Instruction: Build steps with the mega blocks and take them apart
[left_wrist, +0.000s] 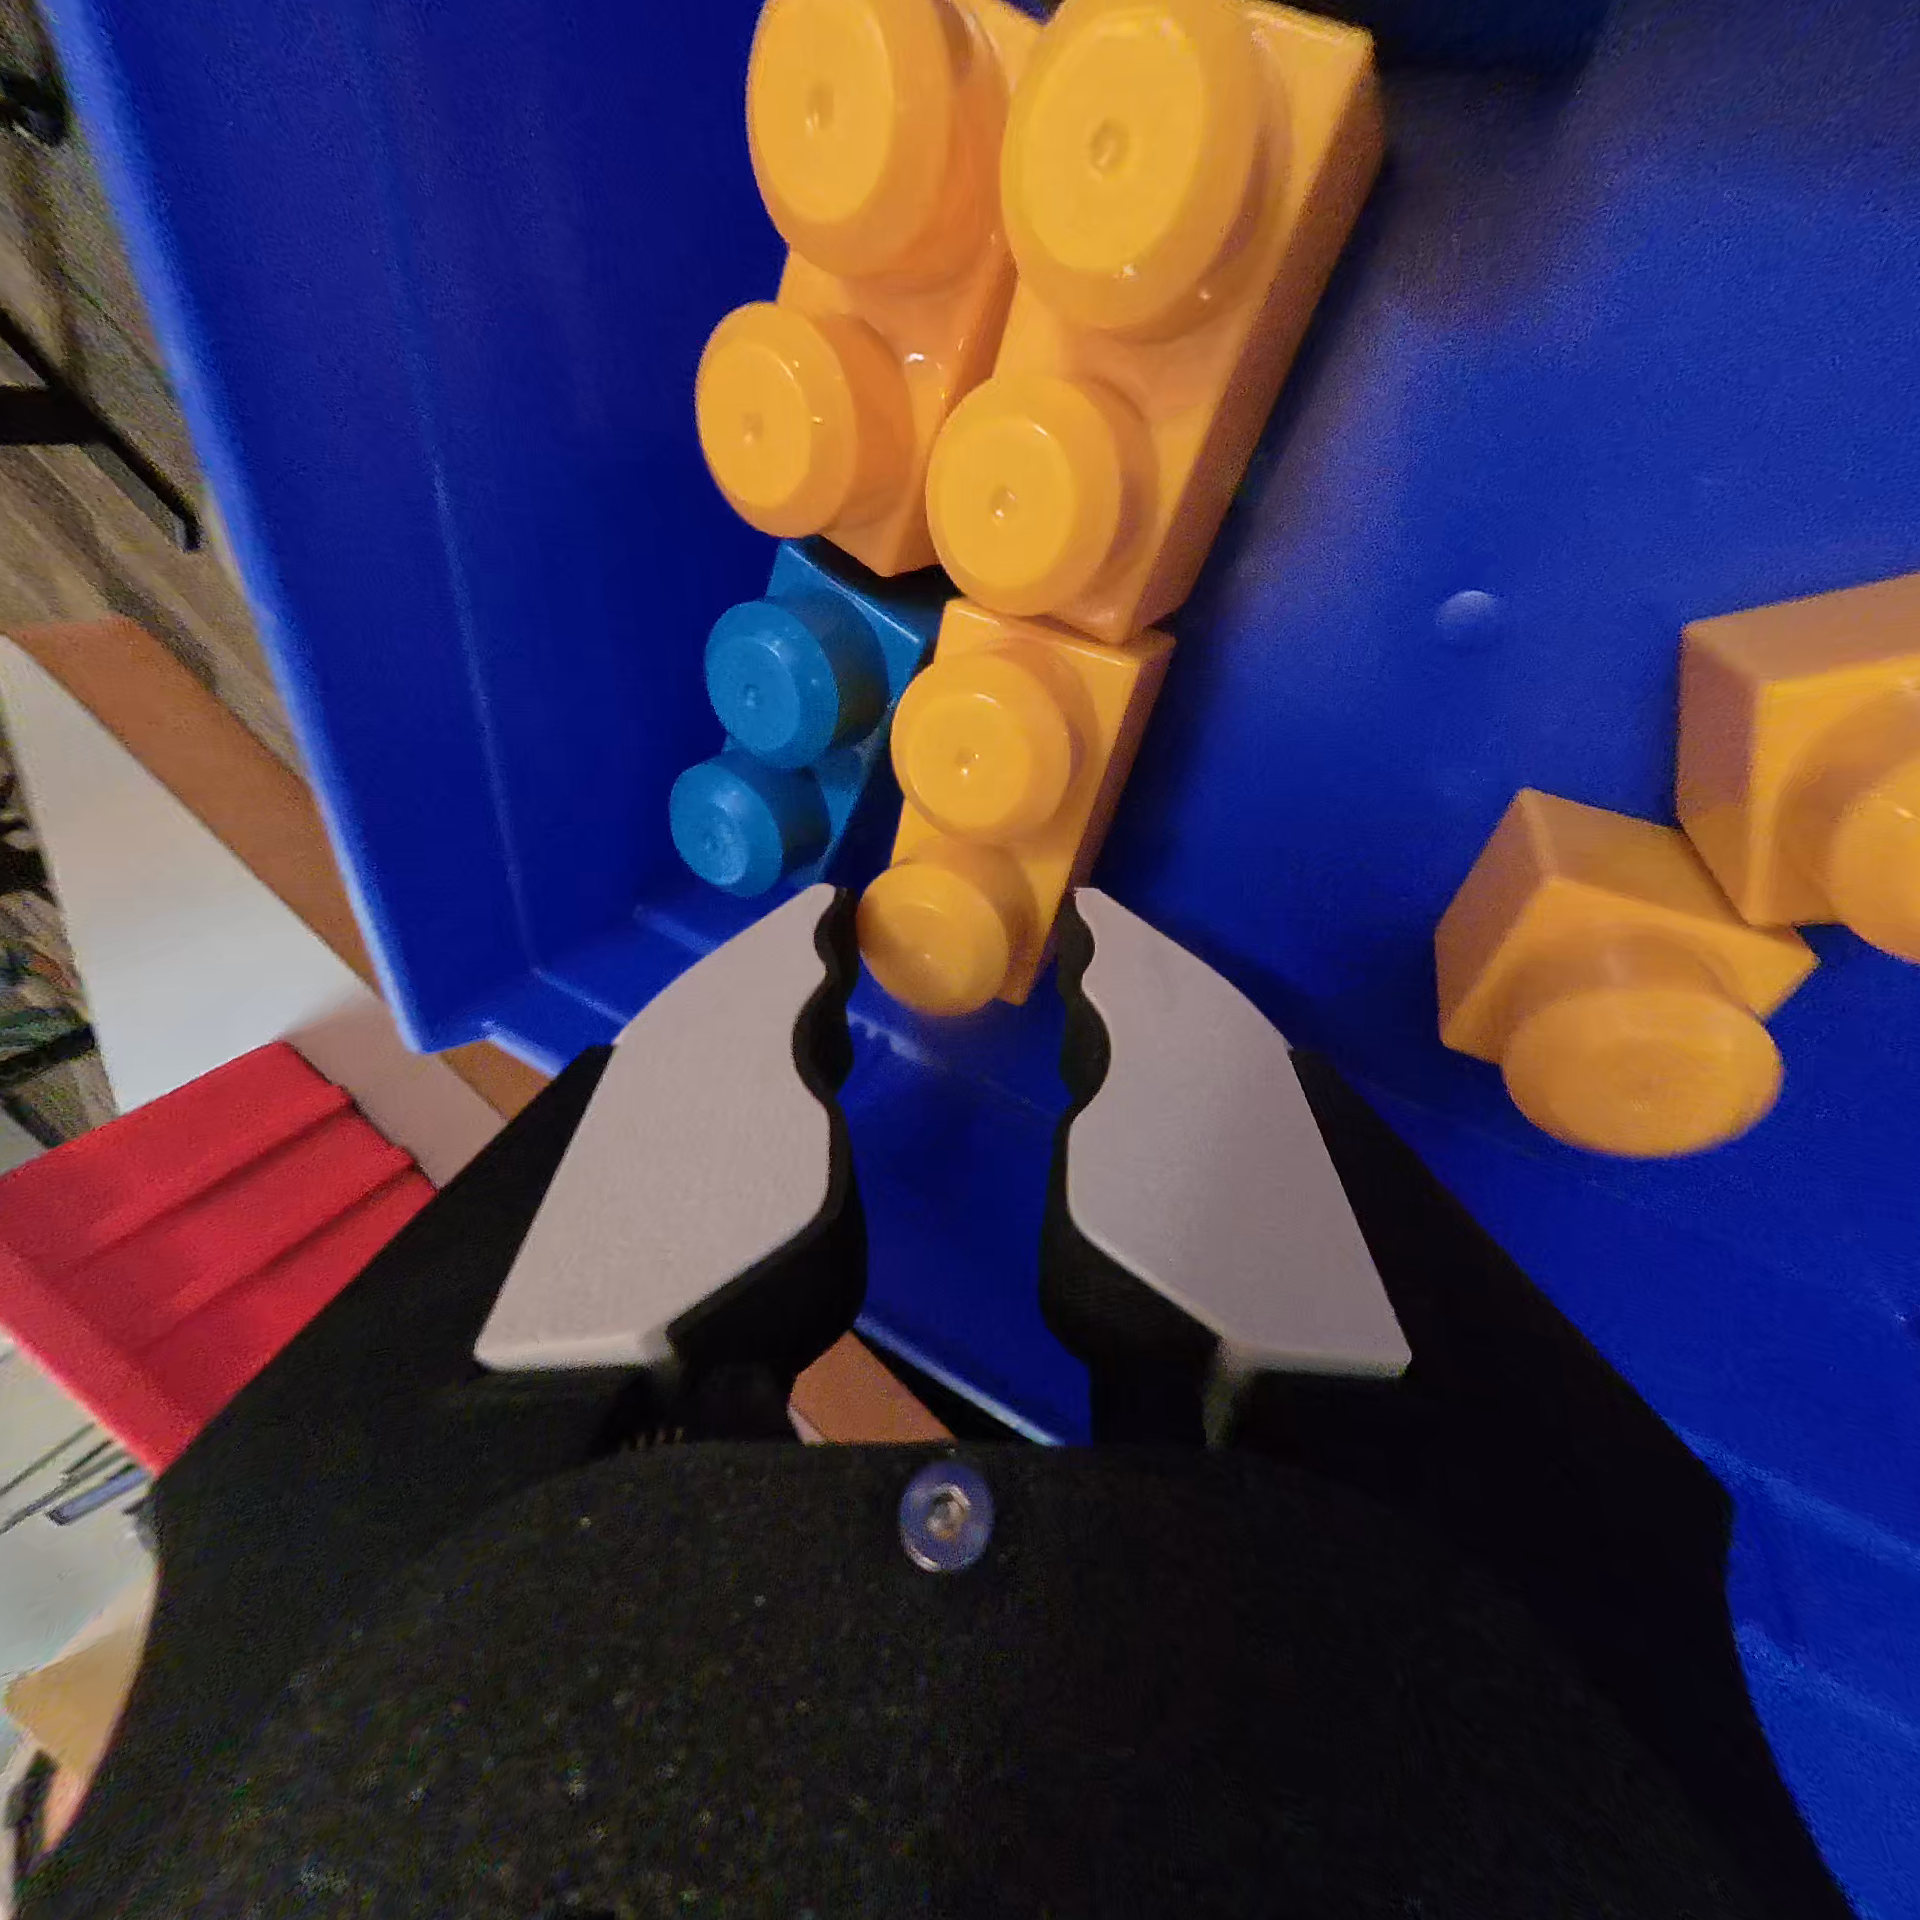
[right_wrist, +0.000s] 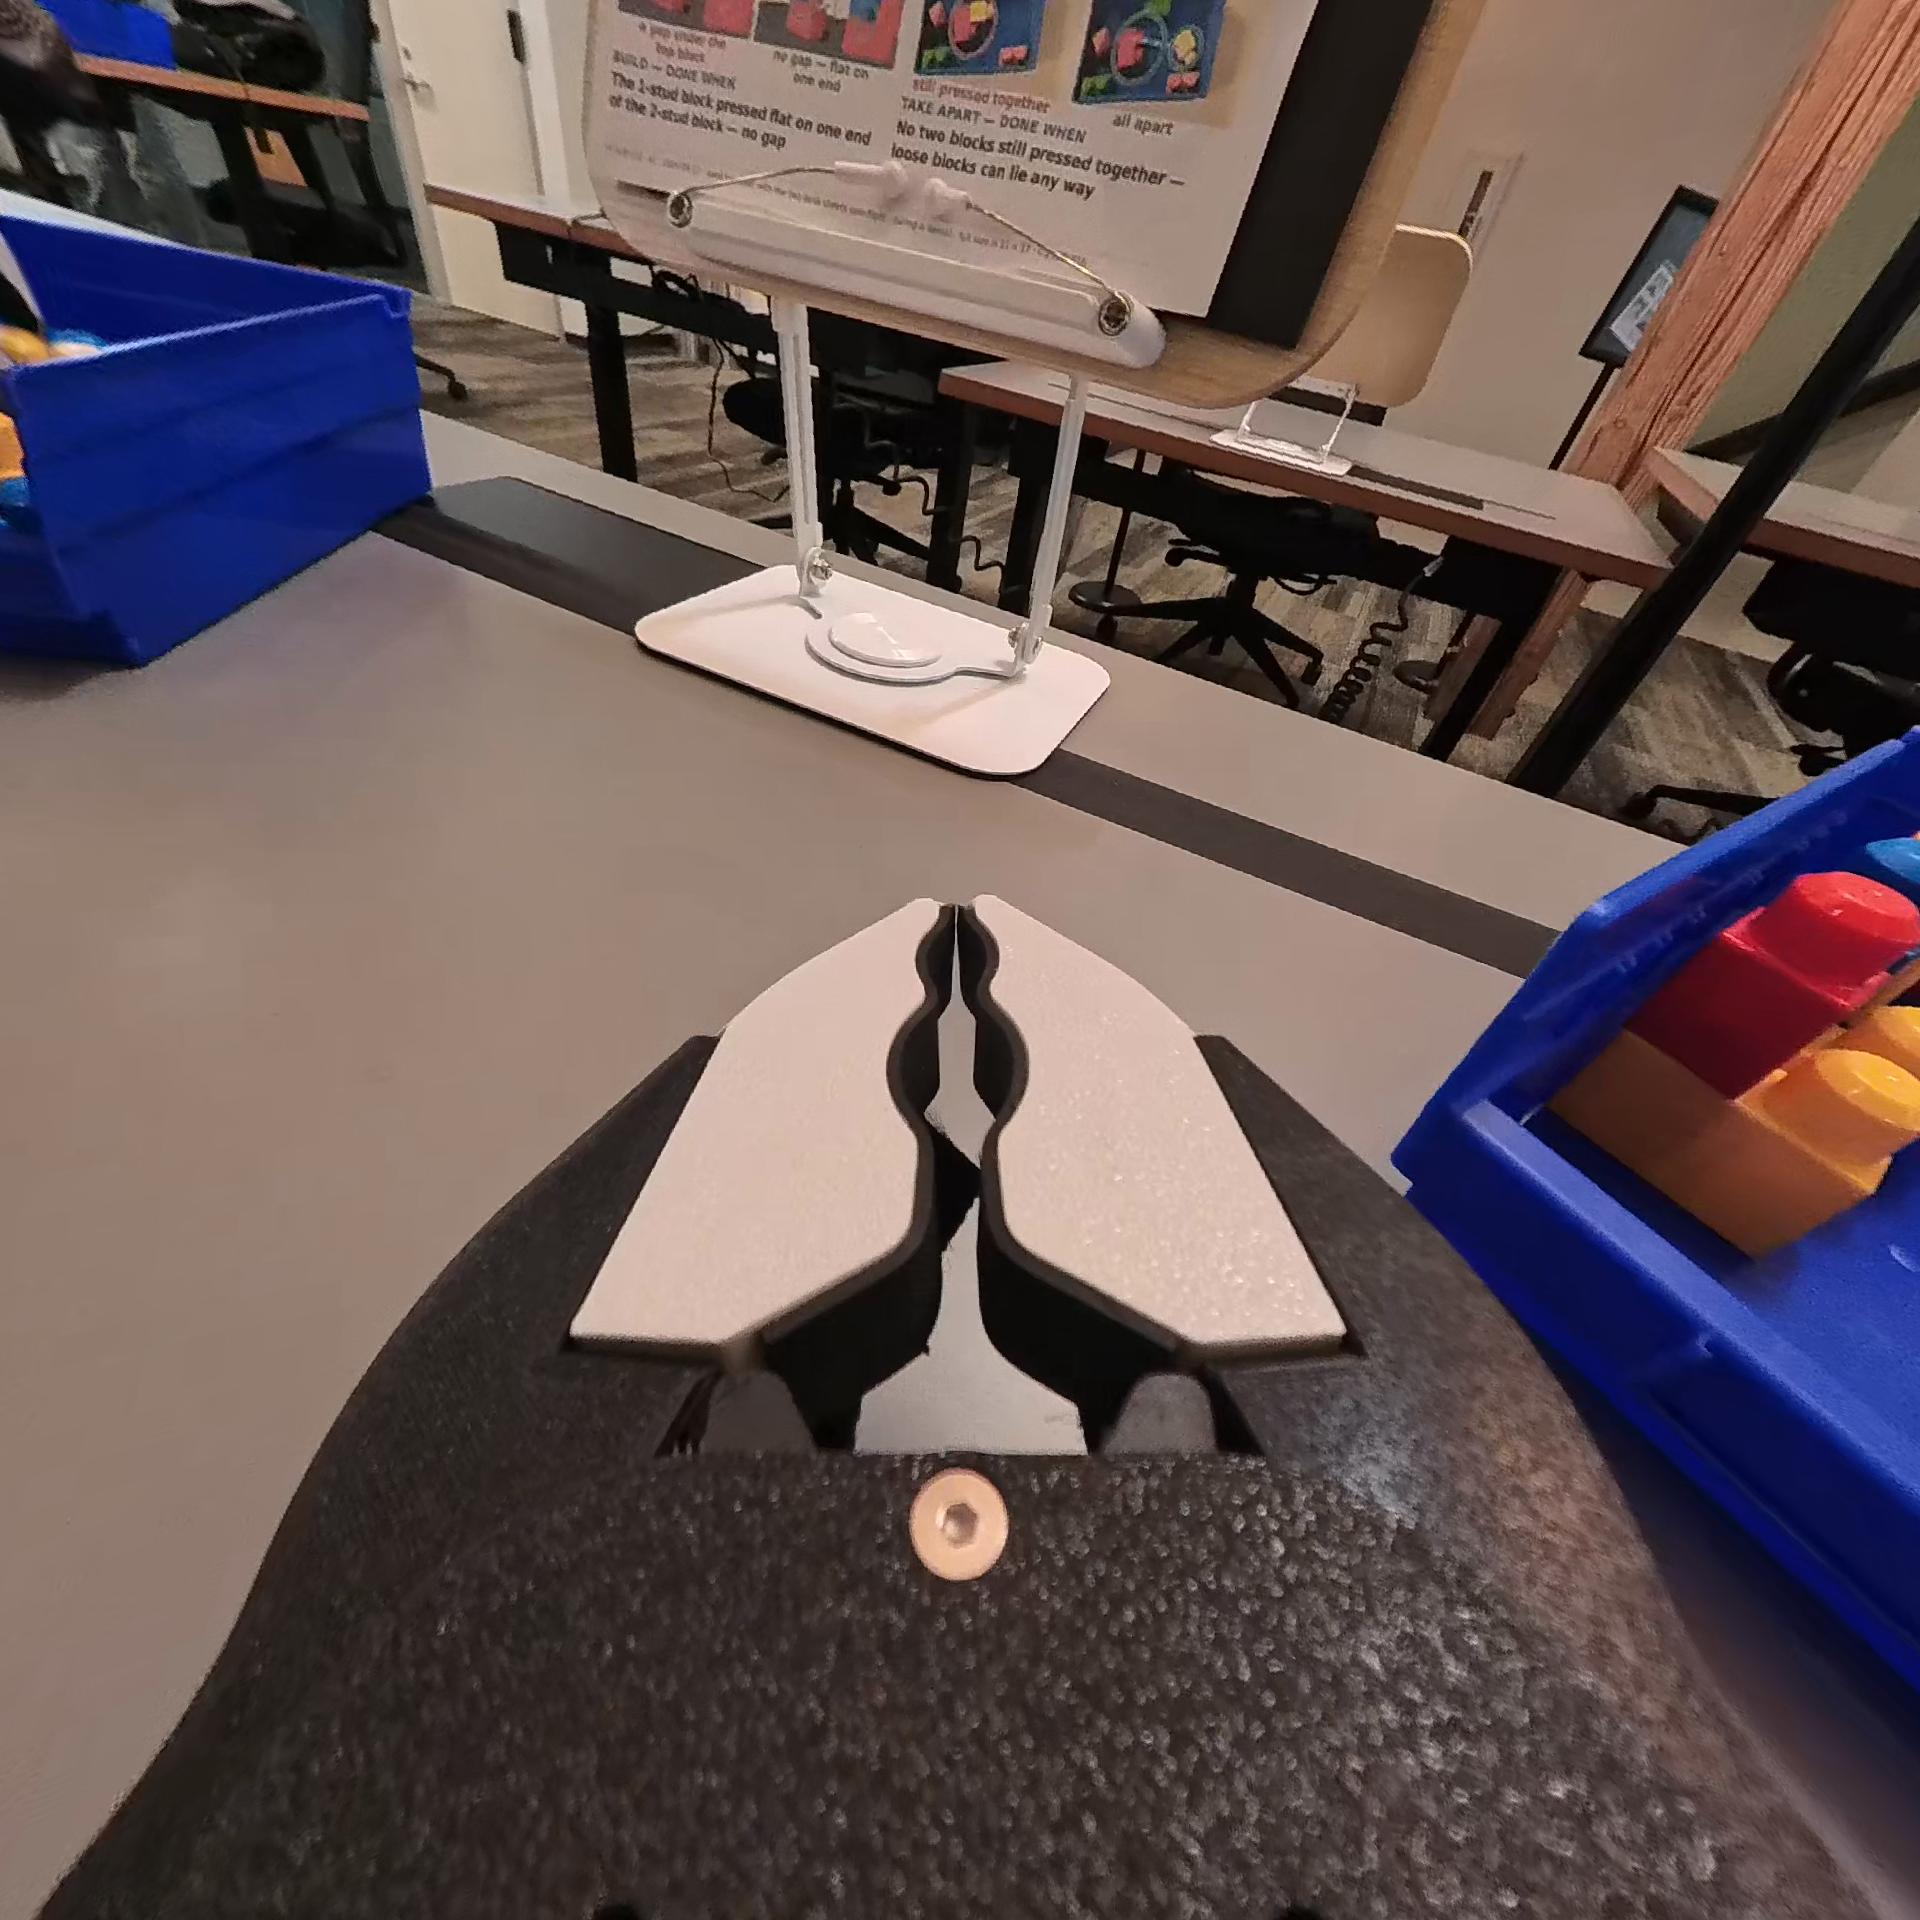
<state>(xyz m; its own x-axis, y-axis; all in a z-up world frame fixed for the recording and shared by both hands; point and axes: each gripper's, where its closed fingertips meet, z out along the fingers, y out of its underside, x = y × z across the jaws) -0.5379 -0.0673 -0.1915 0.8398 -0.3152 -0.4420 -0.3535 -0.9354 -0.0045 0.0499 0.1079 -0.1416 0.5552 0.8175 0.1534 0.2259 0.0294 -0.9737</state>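
In the left wrist view we see, from the left, a red bin (left_wrist: 197, 1226) at the edge of the frame, then the floor of a blue bin (left_wrist: 468, 436) that fills most of the picture. On that floor a blue two-stud block (left_wrist: 790, 717) lies beside a row of yellow blocks: two larger yellow blocks (left_wrist: 1029, 301) side by side at the top and a yellow two-stud block (left_wrist: 997, 800) below them. Our left gripper (left_wrist: 954, 914) is spread wide, its tips on either side of that block's near end, gripping nothing. Farther right, two single-stud yellow blocks (left_wrist: 1621, 987) lie touching each other. In the right wrist view we see a blue bin (right_wrist: 208, 436) at the left on the grey table (right_wrist: 416, 852), a white document stand (right_wrist: 883, 665) at the far edge, and our right gripper (right_wrist: 954, 912) pinched together on nothing above the tabletop. At the right, another blue bin (right_wrist: 1621, 1299) holds a stepped red and yellow stack (right_wrist: 1766, 1081).
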